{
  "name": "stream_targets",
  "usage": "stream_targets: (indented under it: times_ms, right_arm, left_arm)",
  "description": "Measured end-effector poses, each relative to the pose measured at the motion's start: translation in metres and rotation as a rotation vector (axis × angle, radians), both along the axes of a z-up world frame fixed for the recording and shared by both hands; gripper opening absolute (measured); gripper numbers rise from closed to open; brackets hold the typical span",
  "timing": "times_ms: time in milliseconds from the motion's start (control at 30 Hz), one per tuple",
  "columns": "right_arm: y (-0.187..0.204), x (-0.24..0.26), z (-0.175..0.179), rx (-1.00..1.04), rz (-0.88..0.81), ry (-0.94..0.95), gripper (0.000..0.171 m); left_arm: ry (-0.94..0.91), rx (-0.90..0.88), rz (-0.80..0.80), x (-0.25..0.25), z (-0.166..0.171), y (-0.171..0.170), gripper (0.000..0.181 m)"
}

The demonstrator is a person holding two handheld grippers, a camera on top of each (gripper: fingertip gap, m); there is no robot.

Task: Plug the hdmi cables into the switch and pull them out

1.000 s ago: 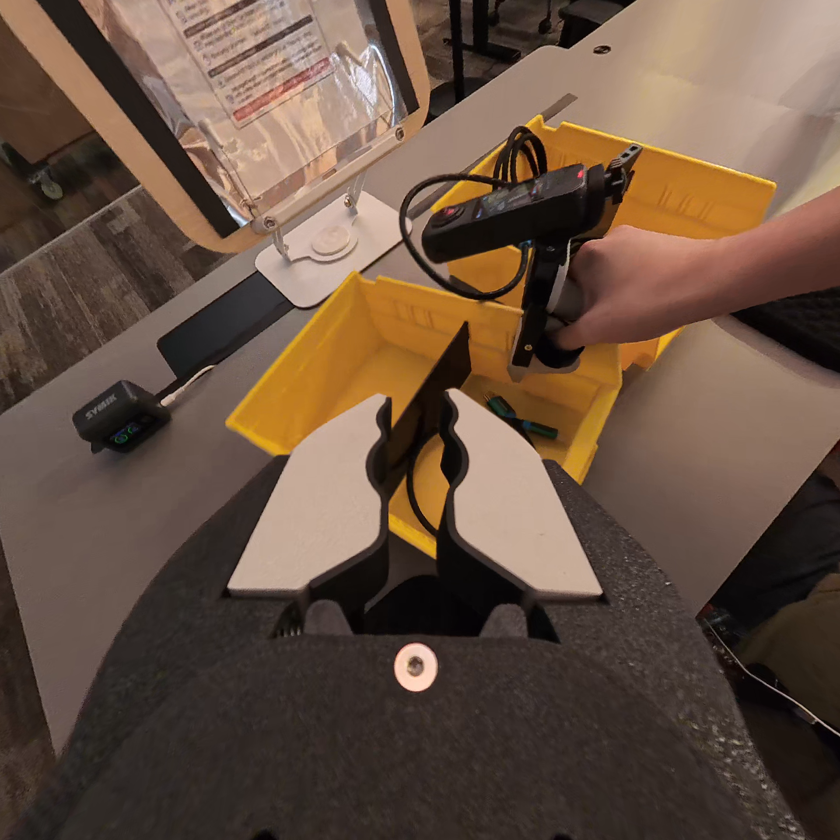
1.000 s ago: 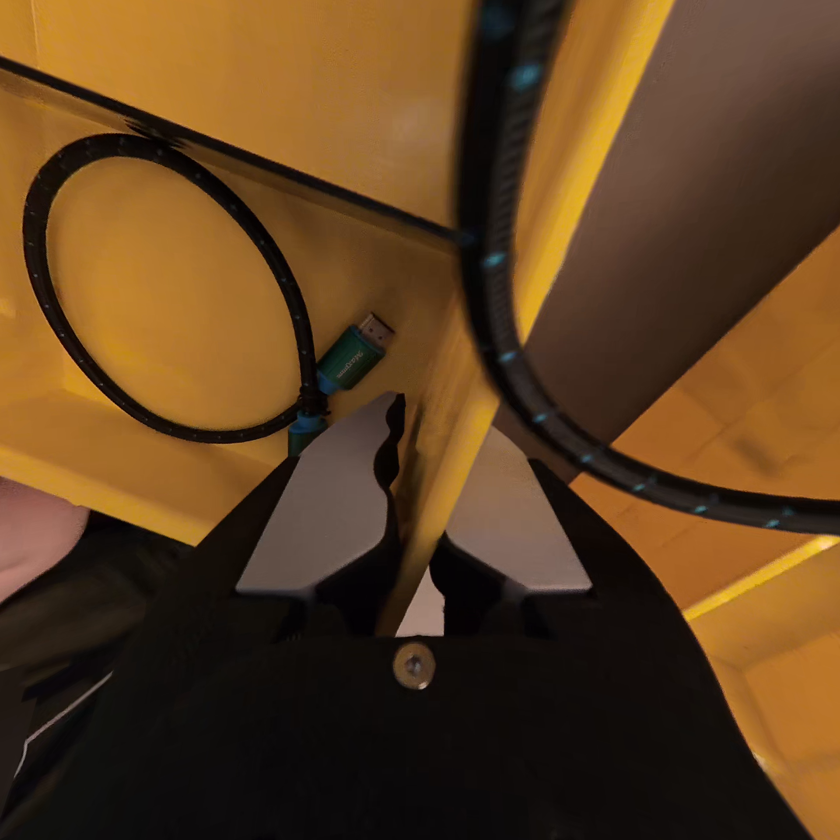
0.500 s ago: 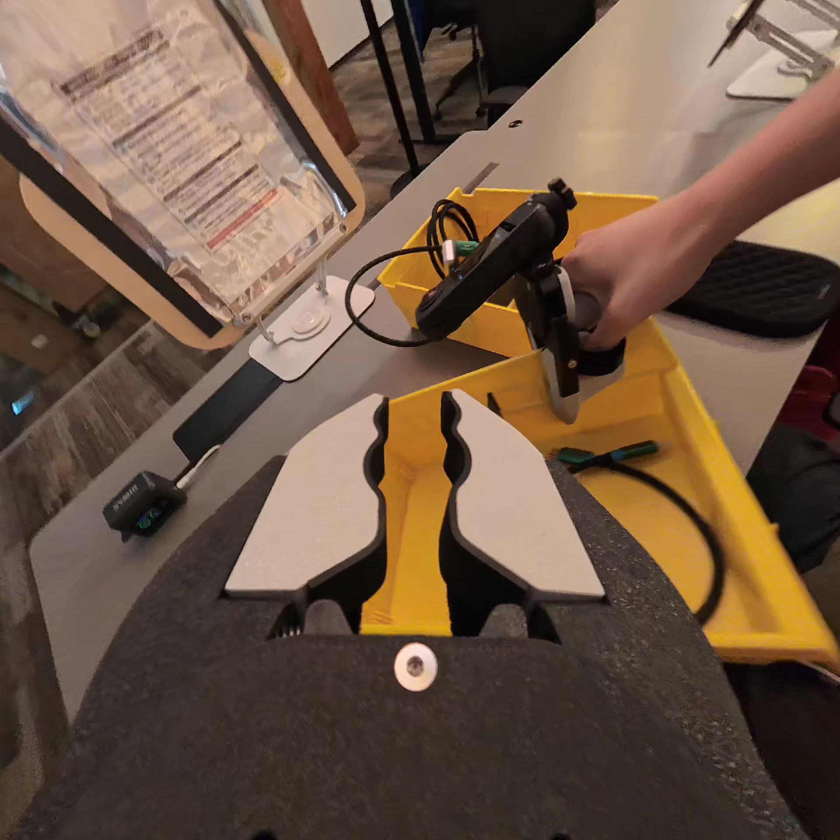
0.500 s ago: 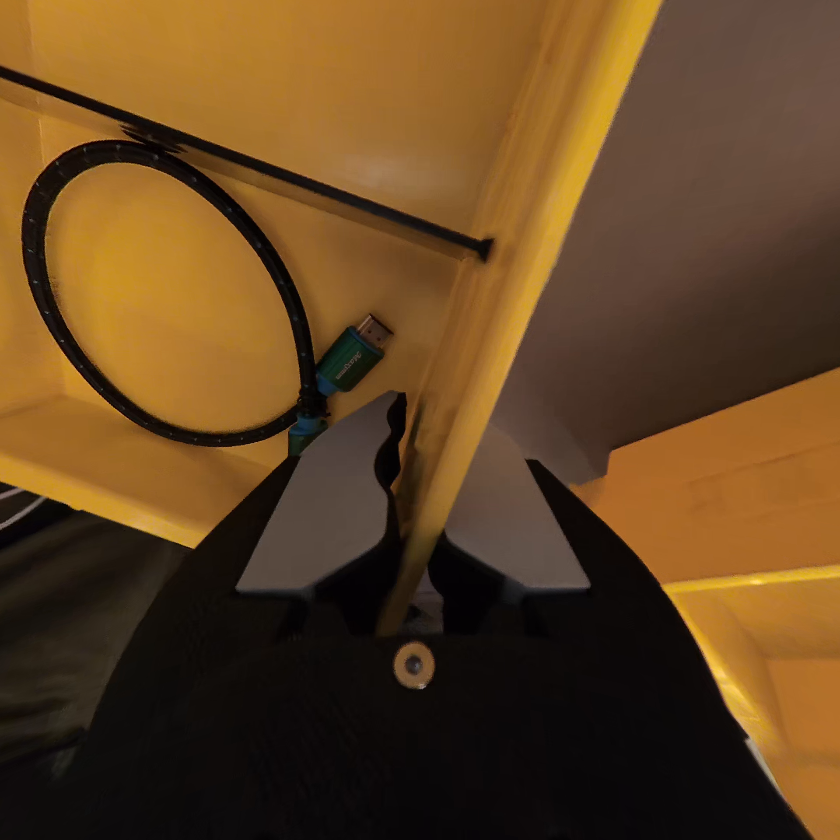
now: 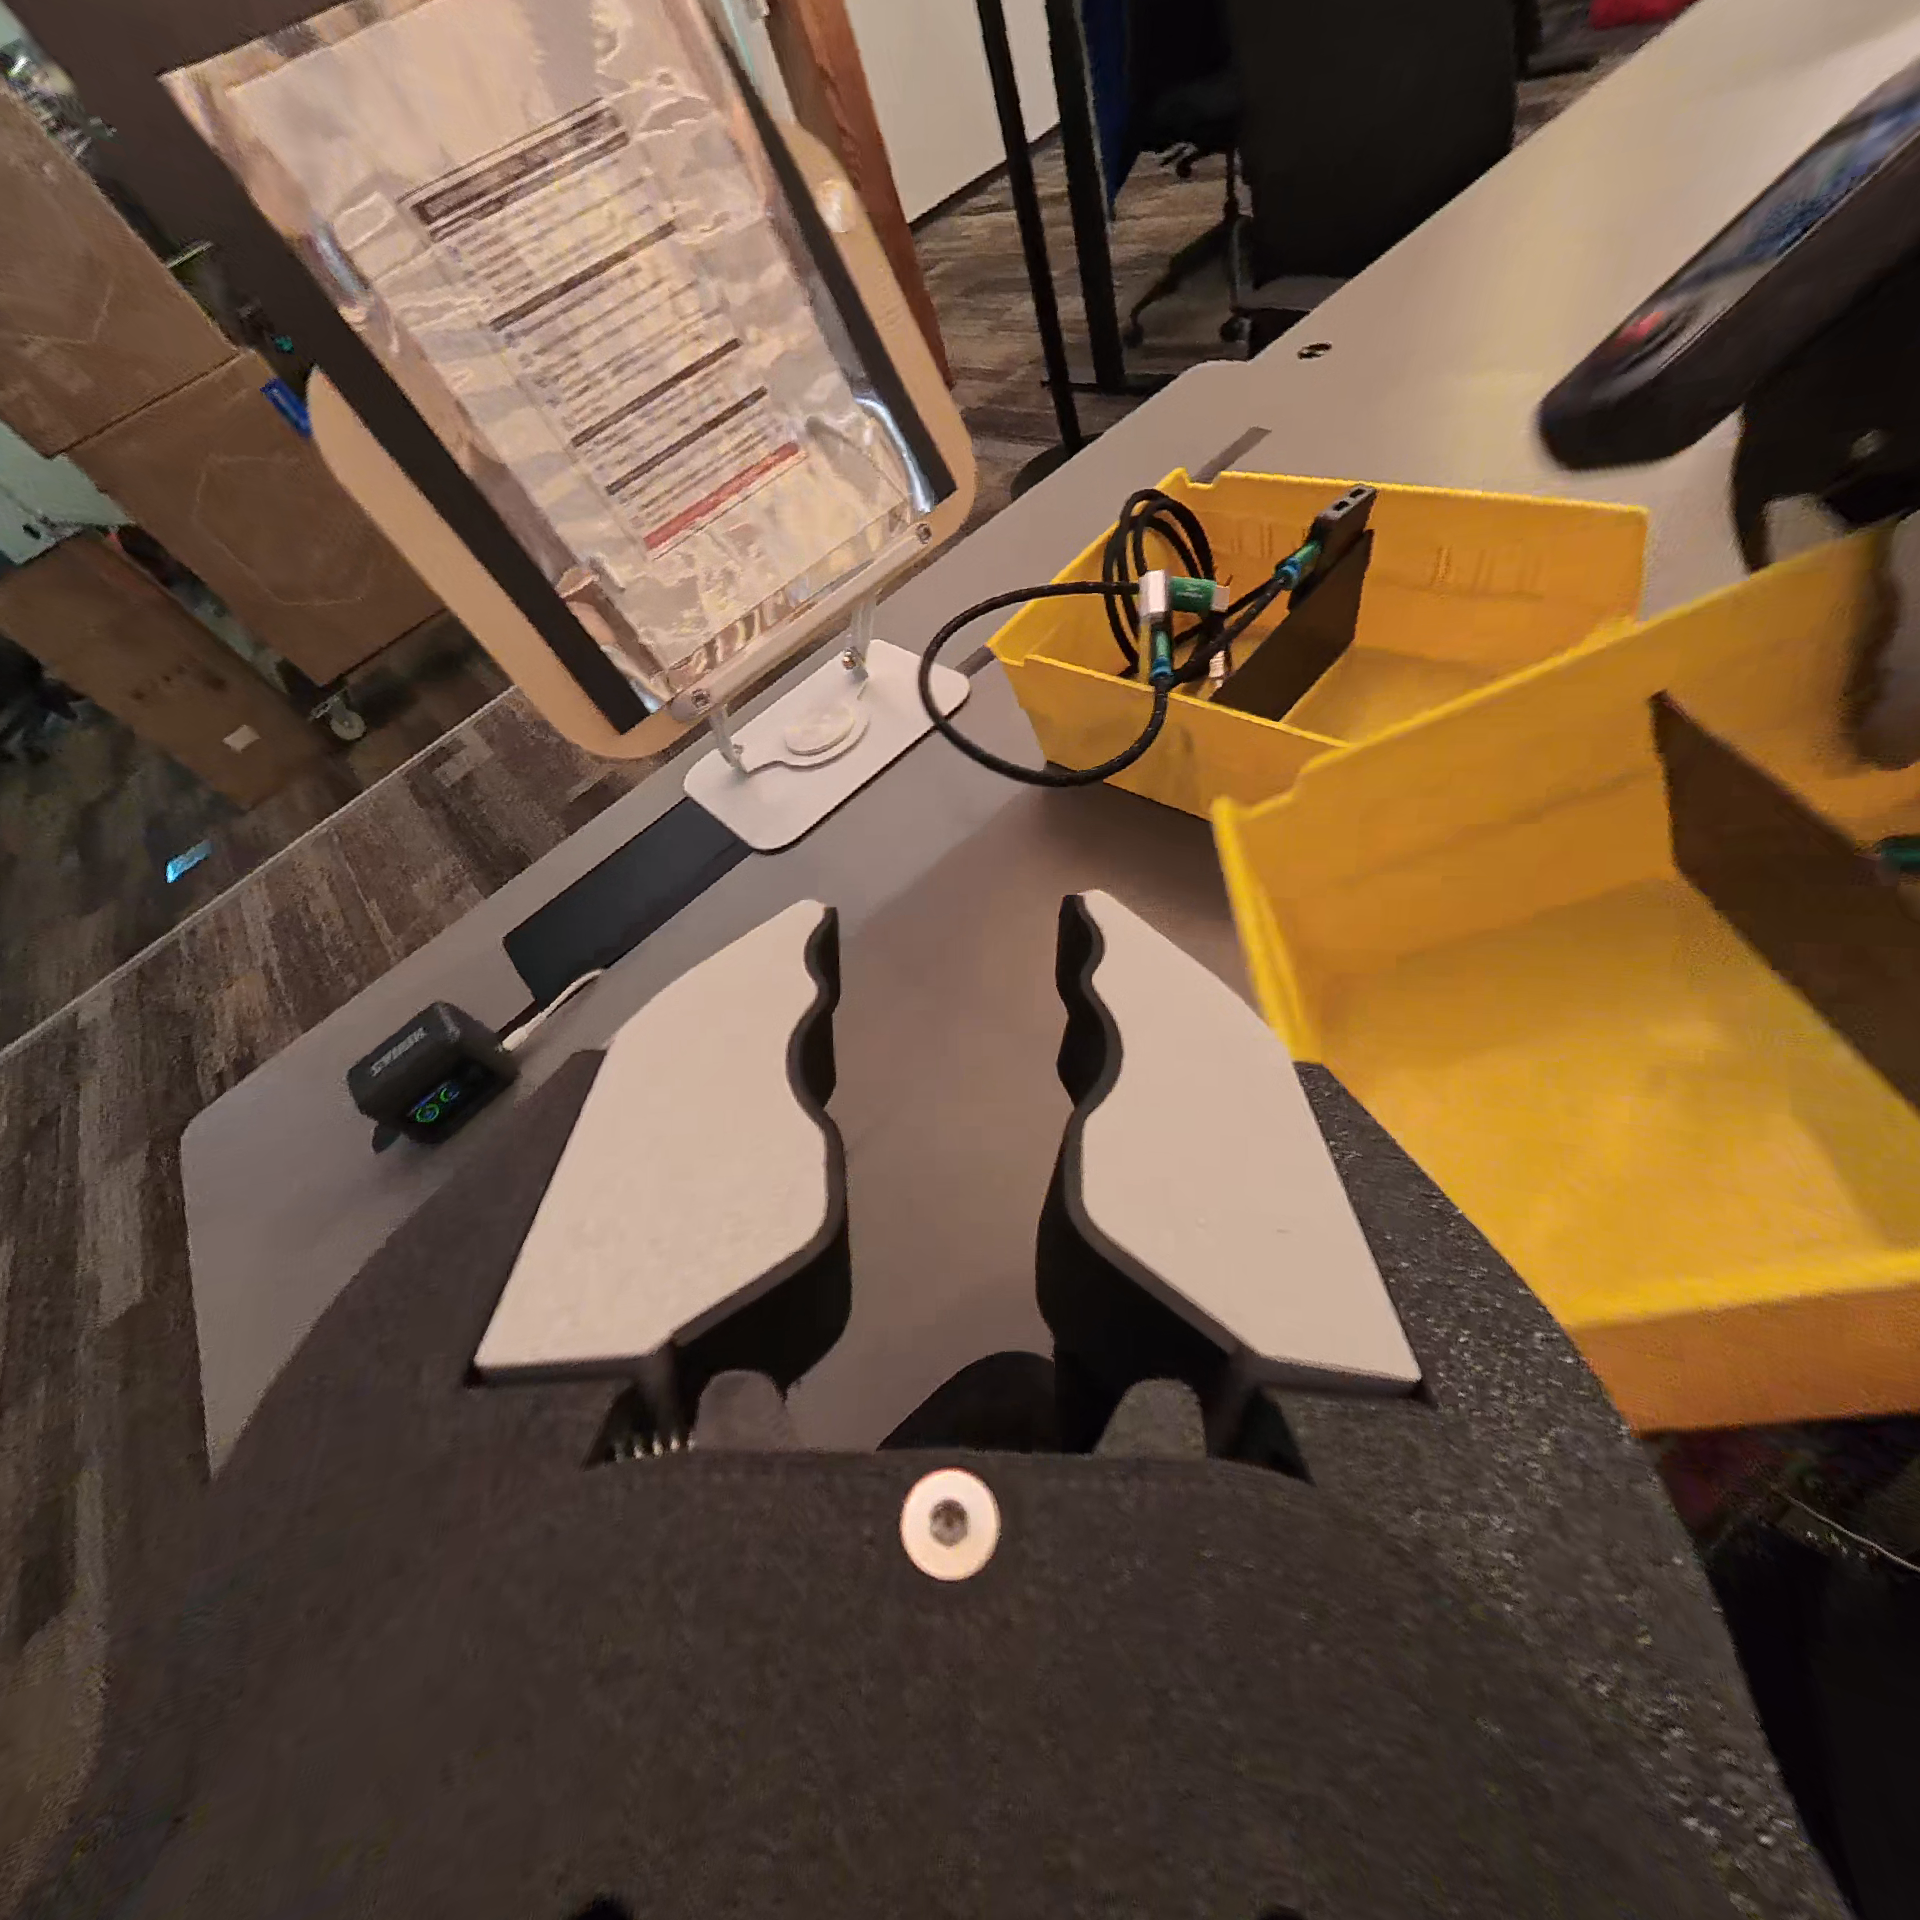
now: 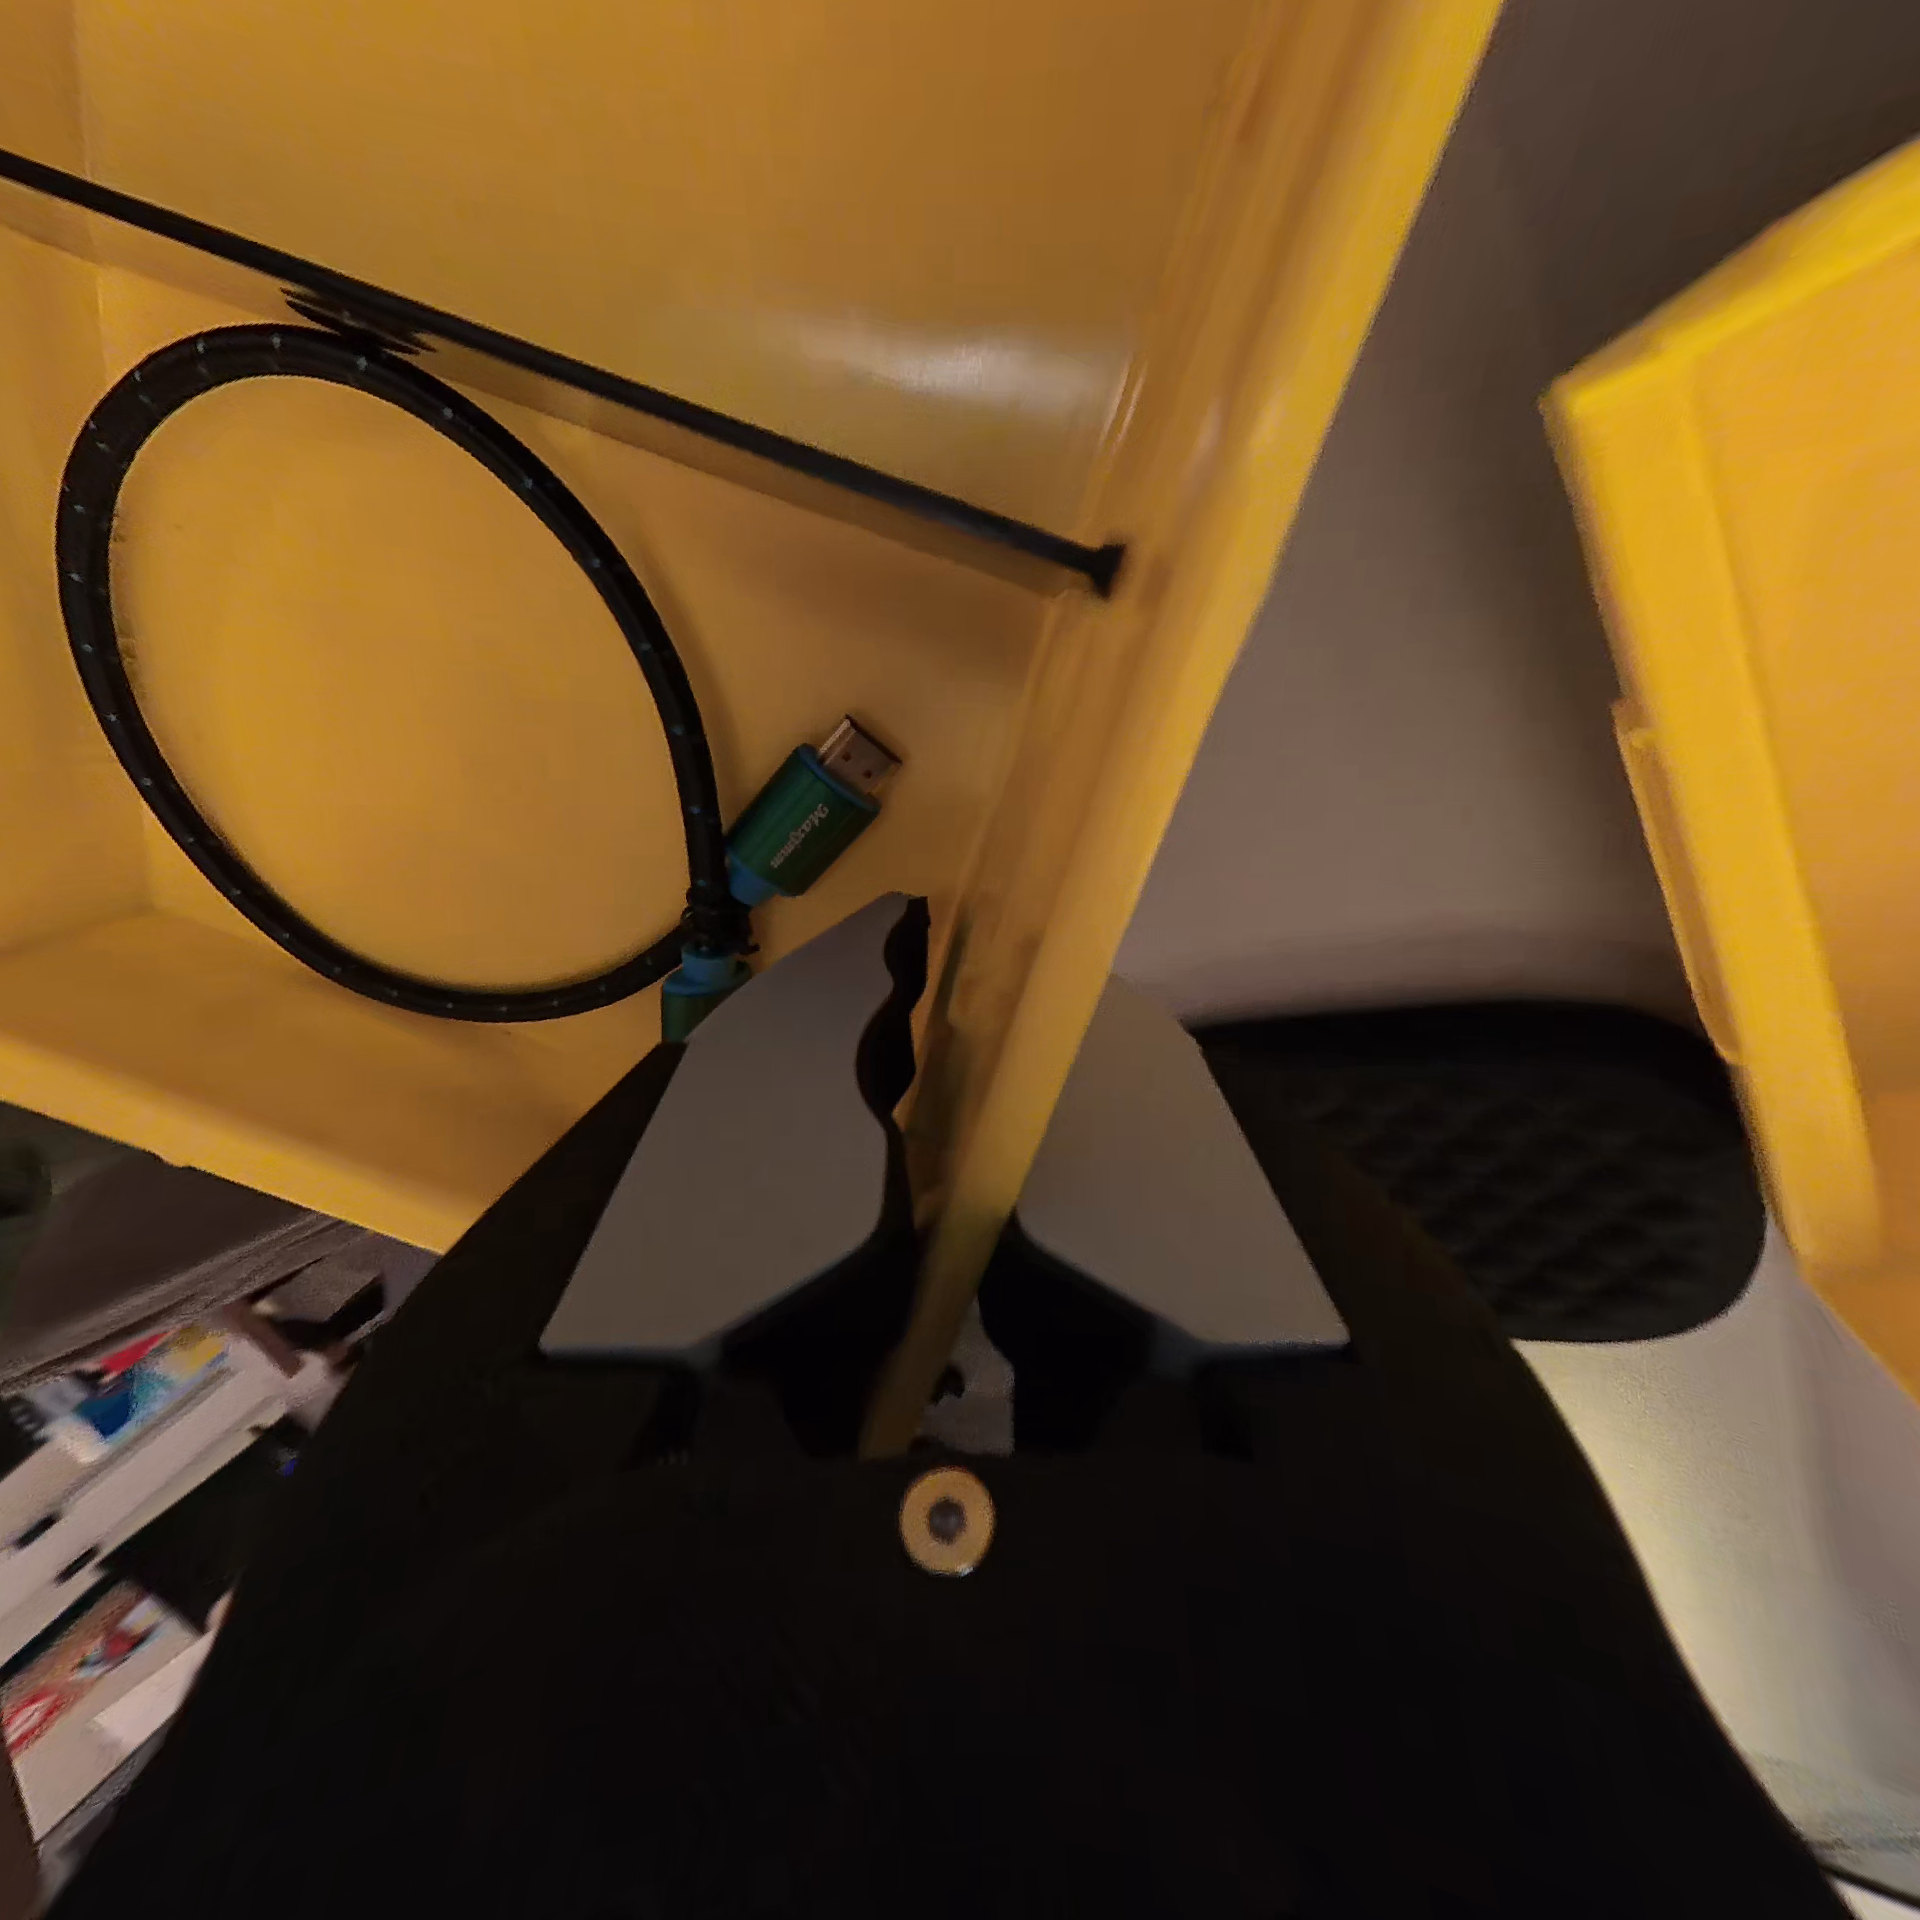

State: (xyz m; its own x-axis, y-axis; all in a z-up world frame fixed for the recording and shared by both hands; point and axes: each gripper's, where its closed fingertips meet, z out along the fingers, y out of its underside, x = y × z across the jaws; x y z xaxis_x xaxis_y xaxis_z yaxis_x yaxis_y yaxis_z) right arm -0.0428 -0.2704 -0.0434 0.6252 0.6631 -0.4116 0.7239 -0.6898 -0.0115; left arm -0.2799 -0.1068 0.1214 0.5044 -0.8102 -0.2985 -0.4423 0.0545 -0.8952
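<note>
The right gripper (image 6: pixel 940 1049) has the side wall of the near yellow bin (image 6: pixel 1195 582) pinched between its fingers, one inside the wall and one outside, and the bin looks tipped and lifted clear of the worktop (image 5: pixel 914 935). Inside that bin, on the gripper's side of the black divider (image 6: pixel 644 400), lies a coiled black braided HDMI cable (image 6: pixel 395 675), its green plug (image 6: pixel 805 821) just beside the inner finger and untouched.

Over on the other side, the left gripper (image 5: pixel 945 1039) hovers above bare worktop just left of the near bin, fingers spread wide with nothing between them. Beyond the near bin sits the far yellow bin (image 5: pixel 1475 551), and that is where the action has to go: a dark slim box I take to be the switch (image 5: pixel 1340 525) stands propped against that bin's own divider, with one cable apparently seated in it already, and a bundle of more cables (image 5: pixel 1164 582) spills over the bin's left rim onto the worktop.

So this reads as setup, bin-shuffling rather than plugging. No plug is in either gripper. Next, I'd say, the near bin wants setting flat and the right fingers letting go of its wall; then one gripper takes a green plug squarely by its body while the other steadies the switch. The risk: the tilted bin lets the loose cable slide, and the plug must line up flat with the port.
</note>
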Motion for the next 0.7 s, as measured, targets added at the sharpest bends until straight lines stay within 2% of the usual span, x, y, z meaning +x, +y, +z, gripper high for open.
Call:
stream_targets:
  times_ms: [200, 367, 533, 700]
  right_arm:
    - [0.020, 0.058, 0.060, 0.231, -0.082, 0.127, 0.008]
    - [0.040, 0.159, 0.094, 0.370, -0.309, 0.161, 0.008]
    - [0.057, 0.275, 0.085, 0.536, -0.627, 0.103, 0.008]
    - [0.063, 0.347, 0.052, 0.584, -0.872, 0.128, 0.008]
  left_arm:
    - [-0.066, -0.126, 0.153, -0.037, -0.011, 0.031, 0.040]
    - [0.008, -0.144, 0.145, -0.033, -0.022, 0.029, 0.048]
    - [0.054, -0.119, 0.092, -0.010, -0.021, 0.021, 0.049]
    - [0.182, -0.127, -0.051, 0.039, -0.035, 0.005, 0.046]
